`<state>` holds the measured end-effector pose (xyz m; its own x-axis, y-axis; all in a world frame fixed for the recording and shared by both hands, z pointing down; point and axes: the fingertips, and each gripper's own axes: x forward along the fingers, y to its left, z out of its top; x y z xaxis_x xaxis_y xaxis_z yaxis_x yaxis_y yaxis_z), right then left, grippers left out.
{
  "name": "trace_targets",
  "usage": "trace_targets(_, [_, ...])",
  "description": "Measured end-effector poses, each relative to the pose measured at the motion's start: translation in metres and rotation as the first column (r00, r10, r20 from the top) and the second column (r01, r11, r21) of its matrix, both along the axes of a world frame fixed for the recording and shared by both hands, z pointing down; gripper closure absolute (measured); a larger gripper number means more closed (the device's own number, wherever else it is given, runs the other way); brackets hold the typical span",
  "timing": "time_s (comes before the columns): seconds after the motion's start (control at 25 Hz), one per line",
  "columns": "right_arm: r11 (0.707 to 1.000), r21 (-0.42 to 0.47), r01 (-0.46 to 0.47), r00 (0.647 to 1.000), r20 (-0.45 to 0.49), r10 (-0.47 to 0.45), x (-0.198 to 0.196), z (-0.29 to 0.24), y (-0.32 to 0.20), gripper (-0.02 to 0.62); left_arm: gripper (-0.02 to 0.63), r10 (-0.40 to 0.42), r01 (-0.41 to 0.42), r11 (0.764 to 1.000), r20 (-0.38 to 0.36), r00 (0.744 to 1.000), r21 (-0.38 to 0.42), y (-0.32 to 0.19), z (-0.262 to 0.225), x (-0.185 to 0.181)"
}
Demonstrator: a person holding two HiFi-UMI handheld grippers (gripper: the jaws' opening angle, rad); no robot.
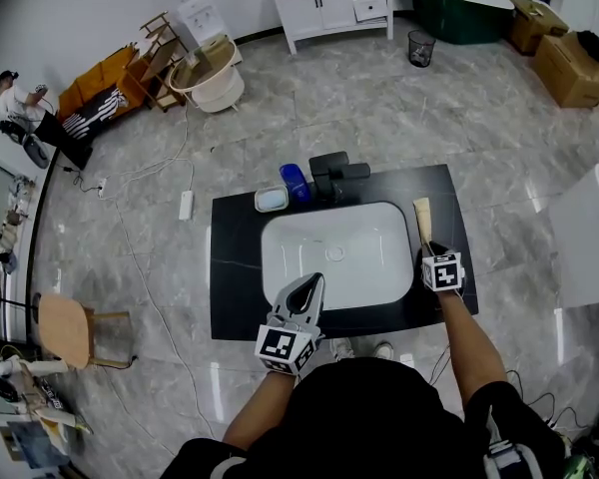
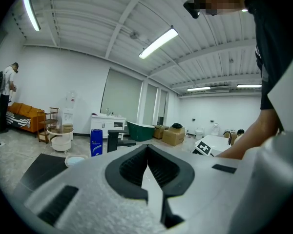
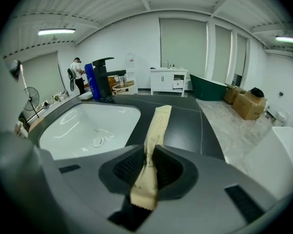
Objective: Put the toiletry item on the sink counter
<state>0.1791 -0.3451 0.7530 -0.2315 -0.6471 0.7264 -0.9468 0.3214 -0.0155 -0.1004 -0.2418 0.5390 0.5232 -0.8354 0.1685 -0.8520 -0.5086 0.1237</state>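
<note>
Right gripper view shows our right tool with jaws slightly apart around the paper sachet, which lies along the bench by its right edge, beside the basin; we should draw straight back and level so the pads don't drag it. Our left tool is pressed together, empty

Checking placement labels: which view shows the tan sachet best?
Right gripper view: the tan sachet fills the centre, between the jaws, far end over the black counter. Head view shows it small, right of the basin. Left gripper view doesn't show it.
</note>
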Motion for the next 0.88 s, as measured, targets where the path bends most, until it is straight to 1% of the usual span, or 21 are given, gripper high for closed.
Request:
trace_targets(0.16, [1.0,-0.009,-0.026,1.0,-0.008,0.025,0.005,0.005,0.001,0.487,0.597,0.001,-0.001,1.0,-0.001,1.0,-0.006,0.002,0.002,-0.001])
trace_targets(0.4, [1.0,-0.011,-0.02,1.0,-0.013,0.02,0.006,0.007,-0.002,0.472,0.597,-0.001,0.001,1.0,0.005,1.0,-0.005,0.001,0.003,-0.003])
trace_targets(0.44, [1.0,-0.011,-0.017,1.0,-0.008,0.017,0.006,0.006,-0.002,0.46,0.597,0.0,0.0,1.0,0.005,1.0,-0.005,0.002,0.002,-0.003])
trace_targets(0.52, [1.0,0.003,-0.001,1.0,0.001,0.001,0.003,-0.002,-0.001,0.391,0.597,0.005,-0.005,1.0,0.005,1.0,-0.003,0.003,-0.001,-0.002])
trace_targets(0.56, [1.0,0.021,0.009,1.0,-0.001,-0.009,0.0,-0.007,0.0,0.38,0.597,0.008,-0.008,1.0,0.006,1.0,-0.001,0.003,-0.002,-0.001])
trace_targets(0.68, [0.995,0.097,0.025,1.0,0.006,-0.025,-0.006,-0.031,-0.002,0.378,0.597,0.013,-0.013,1.0,0.008,1.0,0.001,0.003,-0.001,0.0])
trace_targets(0.88, [0.973,0.228,0.033,0.997,0.066,-0.049,-0.023,-0.095,0.0,0.38,0.597,0.016,-0.016,1.0,0.008,1.0,0.005,0.004,0.0,0.002])
